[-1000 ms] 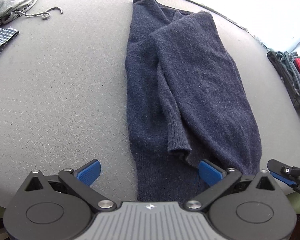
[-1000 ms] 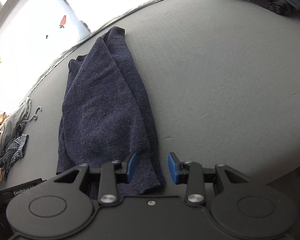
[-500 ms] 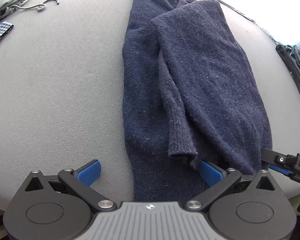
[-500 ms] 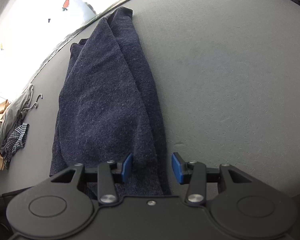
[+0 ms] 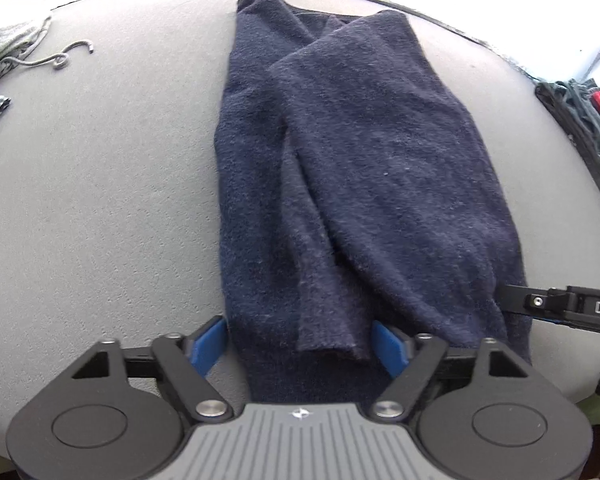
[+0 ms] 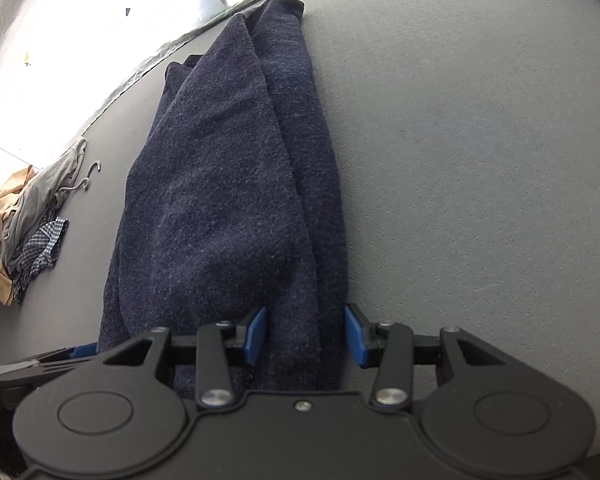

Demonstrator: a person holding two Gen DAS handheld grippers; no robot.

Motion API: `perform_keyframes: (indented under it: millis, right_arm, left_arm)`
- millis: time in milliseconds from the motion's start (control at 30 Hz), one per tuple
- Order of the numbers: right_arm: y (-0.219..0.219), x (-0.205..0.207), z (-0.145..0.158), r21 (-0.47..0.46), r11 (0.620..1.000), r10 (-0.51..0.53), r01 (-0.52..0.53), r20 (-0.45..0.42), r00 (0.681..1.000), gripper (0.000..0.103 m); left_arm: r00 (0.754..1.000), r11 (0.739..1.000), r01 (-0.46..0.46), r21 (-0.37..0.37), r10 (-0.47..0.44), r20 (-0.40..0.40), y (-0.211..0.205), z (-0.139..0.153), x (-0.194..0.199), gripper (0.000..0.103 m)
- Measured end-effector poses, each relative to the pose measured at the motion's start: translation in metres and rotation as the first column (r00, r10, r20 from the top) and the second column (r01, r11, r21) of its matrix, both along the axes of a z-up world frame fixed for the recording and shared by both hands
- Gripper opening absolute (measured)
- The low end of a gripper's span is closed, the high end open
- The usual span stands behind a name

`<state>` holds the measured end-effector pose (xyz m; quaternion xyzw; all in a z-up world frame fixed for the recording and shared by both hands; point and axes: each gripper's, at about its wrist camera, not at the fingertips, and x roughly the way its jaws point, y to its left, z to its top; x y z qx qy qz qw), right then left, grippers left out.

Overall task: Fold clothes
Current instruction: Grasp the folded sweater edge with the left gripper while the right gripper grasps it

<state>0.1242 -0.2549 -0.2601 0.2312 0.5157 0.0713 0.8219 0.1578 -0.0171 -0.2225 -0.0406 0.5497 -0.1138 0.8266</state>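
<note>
- A loose heap of grey, tan and checked clothes (image 6: pixel 24 224) lay at the far left of the grey textured table (image 5: pixel 100 200).
- The left gripper (image 5: pixel 300 344) was closing its blue pads around the near hem of the long, folded navy knitted sweater (image 5: pixel 352 168), mid-table.
- The right gripper (image 6: pixel 305 334) was closing likewise, straddling the hem's right edge.
- A stack of folded dark and red garments (image 5: pixel 584 120) sat far right.

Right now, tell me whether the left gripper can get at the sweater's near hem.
Probably yes: the left gripper already straddles the navy sweater at its near hem, jaws closing with cloth between them and nothing in the way.
</note>
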Motion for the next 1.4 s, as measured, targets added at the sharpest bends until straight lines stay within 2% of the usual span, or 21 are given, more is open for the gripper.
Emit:
perform_keyframes:
  millis: [67, 133, 167, 200, 300, 533, 833, 1100, 1400]
  right_arm:
    - [-0.001, 0.001, 0.000, 0.021, 1.000, 0.017, -0.017, -0.001, 1.000, 0.036]
    - [-0.006, 0.002, -0.002, 0.080, 0.997, 0.021, -0.022, 0.003, 1.000, 0.016]
    - [-0.008, 0.002, -0.003, 0.112, 0.994, 0.009, -0.008, -0.002, 1.000, 0.015]
    - [-0.011, 0.002, -0.004, 0.144, 0.990, -0.006, 0.007, -0.008, 1.000, 0.013]
    - [-0.016, 0.000, 0.003, 0.191, 0.981, -0.029, 0.028, 0.002, 1.000, 0.012]
    - [-0.033, -0.003, 0.037, 0.345, 0.936, -0.104, 0.071, 0.079, 0.991, 0.011]
    - [-0.036, 0.027, 0.070, 0.385, 0.922, -0.126, 0.053, 0.170, 0.977, 0.011]
    - [-0.041, 0.063, 0.071, 0.425, 0.902, -0.163, 0.077, 0.171, 0.972, 0.010]
    - [-0.047, 0.107, 0.063, 0.463, 0.877, -0.208, 0.124, 0.136, 0.969, 0.010]
  left_arm:
    - [1.000, 0.999, 0.020, 0.028, -0.021, 0.012, -0.006, 0.002, -0.001, 0.063]
    - [0.999, 1.000, 0.023, 0.017, -0.023, 0.022, -0.007, 0.004, -0.002, 0.055]
    - [1.000, 1.000, 0.018, 0.003, -0.018, 0.025, -0.006, 0.006, -0.002, 0.047]
    - [1.000, 1.000, 0.012, -0.014, -0.011, 0.029, -0.004, 0.008, -0.002, 0.033]
    - [0.999, 0.999, -0.012, -0.052, 0.014, 0.032, -0.001, 0.018, -0.002, 0.025]
    - [0.991, 0.989, -0.056, -0.135, 0.071, 0.109, 0.002, 0.059, -0.001, 0.021]
    - [0.968, 0.972, -0.101, -0.213, 0.146, 0.206, 0.009, 0.104, 0.028, 0.019]
    - [0.963, 0.973, -0.109, -0.201, 0.154, 0.220, 0.006, 0.115, 0.072, 0.018]
    - [0.963, 0.964, -0.122, -0.235, 0.172, 0.205, 0.008, 0.110, 0.119, 0.018]
